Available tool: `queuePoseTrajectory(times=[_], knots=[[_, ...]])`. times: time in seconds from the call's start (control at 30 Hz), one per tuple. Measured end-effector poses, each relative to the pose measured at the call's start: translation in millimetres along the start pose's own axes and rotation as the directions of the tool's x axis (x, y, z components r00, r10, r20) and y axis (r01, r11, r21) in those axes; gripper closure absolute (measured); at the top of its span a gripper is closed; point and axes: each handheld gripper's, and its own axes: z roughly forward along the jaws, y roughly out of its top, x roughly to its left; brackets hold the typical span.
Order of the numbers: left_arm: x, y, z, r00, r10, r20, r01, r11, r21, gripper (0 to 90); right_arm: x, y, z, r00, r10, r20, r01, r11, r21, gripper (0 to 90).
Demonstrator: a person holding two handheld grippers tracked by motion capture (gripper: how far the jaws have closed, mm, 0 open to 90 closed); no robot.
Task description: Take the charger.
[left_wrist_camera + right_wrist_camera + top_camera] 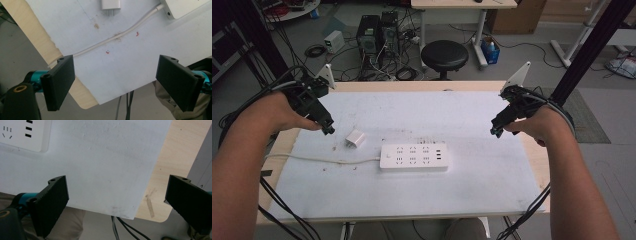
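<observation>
Power strip [414, 157]: flat at mid-table on the white sheet [472, 120], cord [322, 159] trailing left.
Charger [355, 138]: white, just left of the strip, near the left gripper [328, 129]; prongs possibly facing the near edge.
Left gripper: jaws wide apart, holding nothing.
Right gripper [495, 132]: jaws wide apart, empty, well right of the strip.

No text, label, brand or number can be read on the power strip [414, 157] or elsewhere
</observation>
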Motion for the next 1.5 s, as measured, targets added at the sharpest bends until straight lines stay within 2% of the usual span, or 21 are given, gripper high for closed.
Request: queuePoseTrajectory(times=[0.1,0.23,0.27,0.3,0.37,0.43,0.47,0.53,0.63,0.67,0.7,0.73,0.77,0.83,0.9,0.97,1.07,1.17,1.3,1.5], knots=[[0.0,1.6,1.4,1.0,-0.002,-0.005,0.002,1.0,-0.005,15.8,-0.3,0.2,0.4,1.0,0.0,-0.001,0.0,1.0,0.002,4.3],[2.0,5.4,12.9,1.0,-0.005,0.002,0.005,0.9997,-0.025,15.9,1.6,0.8,1.2,0.9999,-0.013,0.004,0.013,1.0,0.003,4.3],[2.8,7.6,24.6,0.9997,-0.014,0.018,0.015,0.9996,-0.022,15.9,2.1,1.1,1.1,0.9999,-0.013,0.007,0.013,1.0,0.008,4.2],[2.8,7.6,24.6,0.9997,-0.014,0.018,0.015,0.9996,-0.022,15.9,2.5,1.5,1.4,0.9999,-0.013,0.006,0.013,1.0,0.007,4.3],[2.8,12.3,44.4,0.9994,-0.02,0.027,0.021,0.9997,-0.011,15.9,3.0,2.3,1.8,0.9998,-0.016,0.008,0.016,1.0,0.007,4.3],[2.8,12.3,44.4,0.9994,-0.02,0.027,0.021,0.9997,-0.011,15.9,3.4,2.6,2.0,0.9998,-0.019,0.009,0.019,1.0,0.007,4.3],[1.5,17.7,62.7,0.9994,-0.025,0.022,0.026,0.9993,-0.026,15.9,5.0,3.0,2.3,0.9996,-0.027,0.01,0.027,1.0,0.006,4.3],[0.5,19.6,69.2,0.9994,-0.026,0.025,0.027,0.999,-0.036,15.9,5.8,3.1,2.4,0.9994,-0.032,0.01,0.032,0.999,0.005,4.3],[-0.8,25.6,88.4,0.999,-0.031,0.032,0.033,0.9985,-0.045,15.9,8.7,2.9,3.1,0.999,-0.043,0.01,0.043,0.999,0.005,4.3],[-1.5,29.9,102.4,0.9981,-0.042,0.045,0.044,0.9983,-0.038,15.9,9.7,2.7,3.7,0.9987,-0.05,0.009,0.05,0.999,0.006,4.3],[-1.5,29.9,102.4,0.9981,-0.042,0.045,0.044,0.9983,-0.038,15.9,10.3,2.6,3.7,0.9986,-0.051,0.012,0.051,0.999,0.004,4.3],[-1.9,34.6,116.3,0.9981,-0.045,0.042,0.047,0.9986,-0.027,15.9,10.7,2.4,3.7,0.9984,-0.055,0.011,0.055,0.998,0.002,4.3],[-2.5,37.0,123.5,0.9979,-0.052,0.038,0.053,0.9981,-0.029,15.9,11.7,2.2,3.6,0.9982,-0.059,0.01,0.059,0.998,0.002,4.3],[-2.7,40.9,136.9,0.9972,-0.067,0.035,0.068,0.9974,-0.027,15.9,14.0,1.7,3.3,0.9978,-0.066,0.013,0.066,0.998,-0.001,4.3],[-2.8,42.6,143.5,0.9958,-0.081,0.043,0.082,0.9962,-0.028,15.9,16.1,1.4,3.6,0.9965,-0.081,0.022,0.081,0.997,-0.003,4.3],[-2.2,48.7,160.4,0.995,-0.082,0.057,0.082,0.9966,0.002,15.9,17.9,1.1,4.4,0.9956,-0.088,0.03,0.088,0.996,0.001,4.3],[-0.9,53.2,168.6,0.9941,-0.092,0.058,0.091,0.9958,0.012,15.9,19.0,1.1,5.0,0.9954,-0.092,0.028,0.092,0.996,0.002,4.3],[0.0,60.4,178.4,0.9941,-0.1,0.041,0.1,0.9949,0.014,15.9,20.4,1.5,5.7,0.9943,-0.102,0.033,0.102,0.995,0.003,4.3],[-2.6,70.0,194.2,0.9944,-0.095,0.047,0.092,0.9938,0.063,15.9,23.3,1.7,7.1,0.992,-0.12,0.039,0.12,0.993,0.006,4.3],[-3.3,75.7,204.7,0.9942,-0.105,0.026,0.103,0.9924,0.068,15.9,21.4,1.2,9.9,0.9912,-0.126,0.041,0.125,0.992,0.011,4.3]])
